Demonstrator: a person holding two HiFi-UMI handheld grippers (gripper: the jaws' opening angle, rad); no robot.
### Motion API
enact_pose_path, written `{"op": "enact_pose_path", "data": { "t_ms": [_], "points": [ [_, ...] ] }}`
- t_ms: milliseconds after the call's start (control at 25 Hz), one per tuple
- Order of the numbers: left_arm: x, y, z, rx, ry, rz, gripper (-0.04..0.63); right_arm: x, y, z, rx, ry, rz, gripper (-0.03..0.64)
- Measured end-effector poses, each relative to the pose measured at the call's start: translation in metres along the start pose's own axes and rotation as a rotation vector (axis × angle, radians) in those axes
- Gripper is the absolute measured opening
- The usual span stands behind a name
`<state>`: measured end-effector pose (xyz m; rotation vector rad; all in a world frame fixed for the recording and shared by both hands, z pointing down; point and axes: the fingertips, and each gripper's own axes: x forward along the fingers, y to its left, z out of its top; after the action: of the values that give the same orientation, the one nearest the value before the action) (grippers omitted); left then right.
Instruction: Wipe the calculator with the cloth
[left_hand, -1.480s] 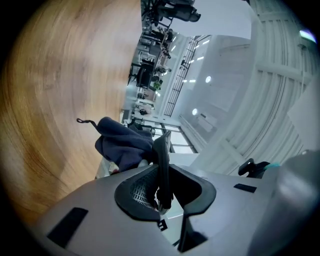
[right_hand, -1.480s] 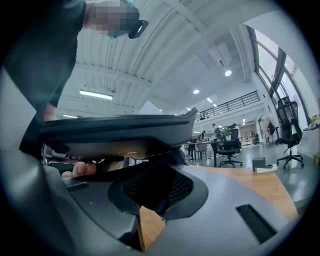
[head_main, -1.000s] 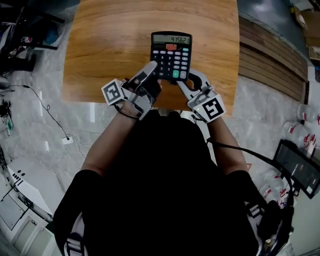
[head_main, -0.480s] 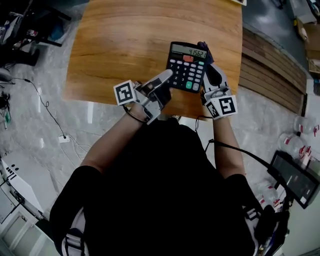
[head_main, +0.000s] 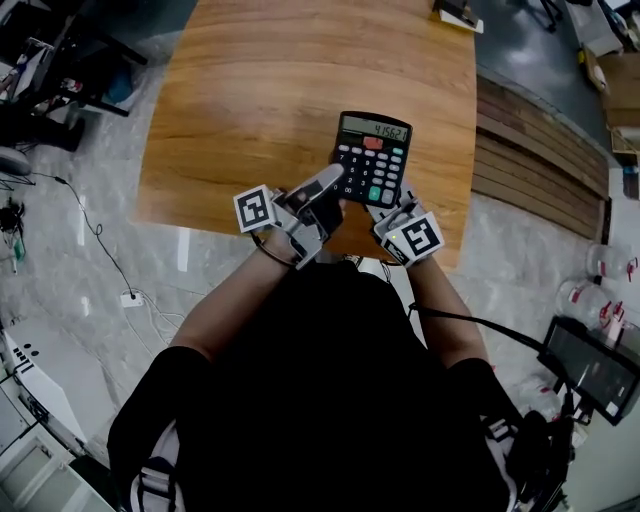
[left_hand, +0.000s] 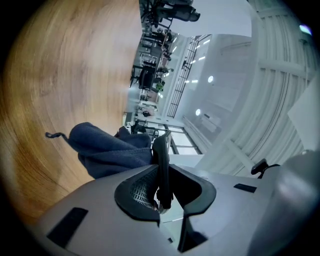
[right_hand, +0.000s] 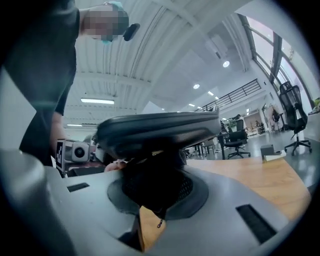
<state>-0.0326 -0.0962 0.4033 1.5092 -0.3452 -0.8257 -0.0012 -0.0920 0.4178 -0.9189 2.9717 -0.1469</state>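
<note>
While the calculator (head_main: 372, 160) sits over the near edge of the wooden table (head_main: 250, 90), keys and display facing up, both grippers are on it. Left gripper (head_main: 327, 183) comes in at the lower left corner; its jaws are drawn narrow onto the calculator's thin edge, which stands upright between the pads in the left gripper view, clamped firm. Right gripper (head_main: 393, 207) is at the lower right corner, marker cube toward the person; its jaws are closed on a bunched dark blue cloth (left_hand: 107, 150). In the right gripper view the cloth fills the gap between the jaws and butts up against the calculator's edge, which runs across just above them. Which face the cloth bears on, I cannot tell. Tabletop shows beyond and below the calculator in both gripper views.
</note>
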Motion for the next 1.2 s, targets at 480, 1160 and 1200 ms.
{"op": "enact_pose_path", "data": {
  "t_ms": [480, 1160, 1200],
  "points": [
    [-0.001, 0.002, 0.01, 0.018, -0.012, 0.019, 0.071, -0.039, -0.03, 0.013, 0.029, -0.022, -0.112, 0.063],
    [-0.022, 0.02, 0.019, 0.052, -0.038, 0.09, 0.071, -0.046, -0.081, 0.024, -0.014, -0.032, -0.259, 0.063],
    [-0.024, 0.023, 0.022, 0.072, -0.042, 0.106, 0.071, -0.047, -0.076, 0.021, -0.011, -0.023, -0.252, 0.063]
  ]
}}
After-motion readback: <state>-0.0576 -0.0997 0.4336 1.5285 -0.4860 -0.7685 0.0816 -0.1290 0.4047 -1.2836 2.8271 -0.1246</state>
